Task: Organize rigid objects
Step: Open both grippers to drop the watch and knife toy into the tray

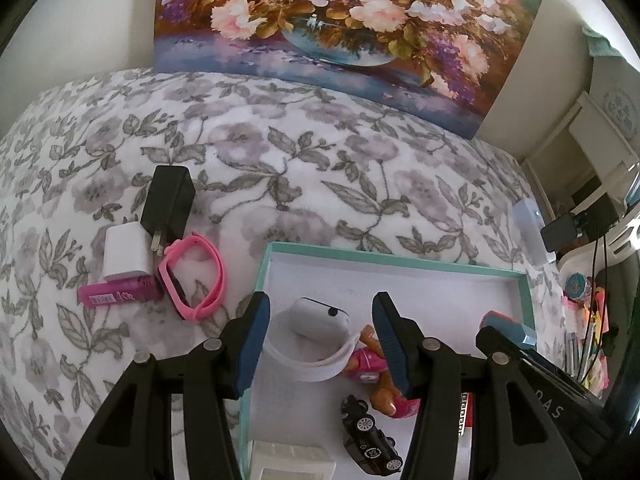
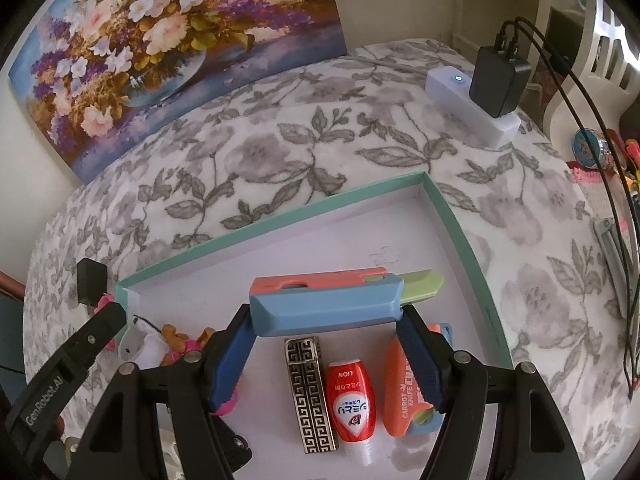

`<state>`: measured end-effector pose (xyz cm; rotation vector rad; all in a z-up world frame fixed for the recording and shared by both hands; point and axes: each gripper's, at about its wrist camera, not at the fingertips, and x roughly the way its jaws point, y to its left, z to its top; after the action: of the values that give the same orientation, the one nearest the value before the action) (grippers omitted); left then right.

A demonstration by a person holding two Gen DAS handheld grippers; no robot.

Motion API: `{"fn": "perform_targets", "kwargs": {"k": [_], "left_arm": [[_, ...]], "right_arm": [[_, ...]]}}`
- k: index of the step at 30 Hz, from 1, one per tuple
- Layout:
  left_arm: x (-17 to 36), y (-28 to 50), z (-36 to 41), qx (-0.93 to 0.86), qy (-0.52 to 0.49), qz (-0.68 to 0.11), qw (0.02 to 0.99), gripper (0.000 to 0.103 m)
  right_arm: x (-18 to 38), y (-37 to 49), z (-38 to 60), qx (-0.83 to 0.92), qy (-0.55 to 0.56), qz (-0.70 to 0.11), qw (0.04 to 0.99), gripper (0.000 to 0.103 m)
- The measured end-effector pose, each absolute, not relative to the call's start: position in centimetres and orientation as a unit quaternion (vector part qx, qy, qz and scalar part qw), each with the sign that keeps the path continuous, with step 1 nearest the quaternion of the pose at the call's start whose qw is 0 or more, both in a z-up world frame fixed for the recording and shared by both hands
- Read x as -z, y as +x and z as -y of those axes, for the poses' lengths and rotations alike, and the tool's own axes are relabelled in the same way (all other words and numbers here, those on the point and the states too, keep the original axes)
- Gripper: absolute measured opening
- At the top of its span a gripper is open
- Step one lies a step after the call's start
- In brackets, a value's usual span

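**Toy knife in the right gripper, white watch between the left jaws**

While the right gripper [image 2: 326, 326] clamps a blue-and-coral toy knife [image 2: 326, 304] by its two ends, green blade pointing toward the box's right wall, that toy hangs over the middle of the teal-rimmed box [image 2: 452, 216]. Below it on the box floor lie a patterned lighter [image 2: 310, 396], a red tube [image 2: 352, 400] and an orange carrot knife [image 2: 402, 396], side by side near the front edge. The left gripper [image 1: 320, 348] stands with its jaws apart around a white watch [image 1: 316, 336] by the box's left wall; whether the pads touch its band cannot be told. A toy figure [image 1: 376, 376] and a black toy car [image 1: 370, 436] lie just beside it. Outside the box, on the floral bedspread [image 1: 280, 152] to the left, sit a black charger [image 1: 168, 204], a white charger [image 1: 122, 254], a magenta bar [image 1: 120, 292] and a pink watch [image 1: 192, 276], clustered and touching.
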<state>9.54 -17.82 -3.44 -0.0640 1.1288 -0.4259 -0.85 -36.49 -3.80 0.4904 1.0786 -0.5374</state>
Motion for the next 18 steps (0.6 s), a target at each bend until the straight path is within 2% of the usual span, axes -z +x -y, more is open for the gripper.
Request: {"fn": "perform_targets", "kwargs": {"k": [4,6,11,14,18], "left_arm": [[3.3,9.6,17.8,0.201,-0.026,-0.534,0.821,0.056],[3.1,9.6,17.7,0.2,-0.026,-0.534,0.821,0.063],[2.6,9.8,17.2,0.191,-0.026,-0.535,0.823,0.072],[2.4,10.0,16.7,0.181,-0.026,-0.535,0.825,0.083],[2.4,10.3,15.9,0.163,-0.028,-0.537,0.827,0.085]], "right_arm": [[3.8,-0.8,36.5,0.25,0.225,-0.507,0.794,0.075],[3.9,-0.7,36.4,0.25,0.224,-0.509,0.793,0.075],[3.8,-0.5,36.1,0.25,0.214,-0.511,0.794,0.078],[3.5,-0.5,36.1,0.251,0.212,-0.507,0.797,0.088],[3.4,-0.6,36.0,0.253,0.21,-0.504,0.798,0.096]]}}
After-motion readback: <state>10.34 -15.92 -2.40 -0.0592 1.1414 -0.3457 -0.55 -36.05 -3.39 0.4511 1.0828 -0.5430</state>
